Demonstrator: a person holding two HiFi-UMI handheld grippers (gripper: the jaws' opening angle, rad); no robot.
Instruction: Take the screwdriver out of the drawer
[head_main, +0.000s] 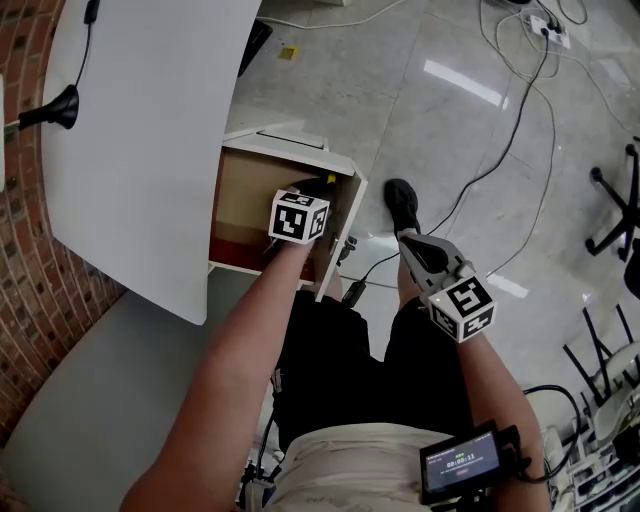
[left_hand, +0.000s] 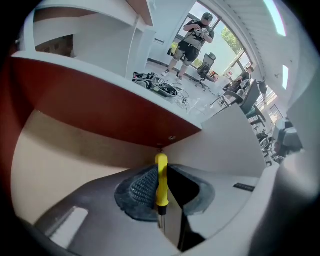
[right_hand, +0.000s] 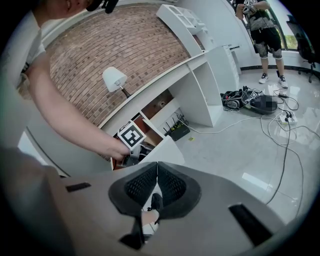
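Under the white desk, the wooden drawer is pulled out, and my left gripper reaches down into it, its marker cube showing above the drawer's front. In the left gripper view a screwdriver with a slim yellow handle and a thin metal shaft stands upright between the pads, and the left gripper is shut on the handle. Behind it are the drawer's red-brown panel and pale bottom. My right gripper hangs over my right leg, away from the drawer, shut with nothing in it; its pads meet at the right gripper's tip.
The white desk top overhangs the drawer at the left, beside a brick wall. Cables run over the glossy floor, and a chair base stands at the right. My black shoe rests beside the drawer. A person stands far off.
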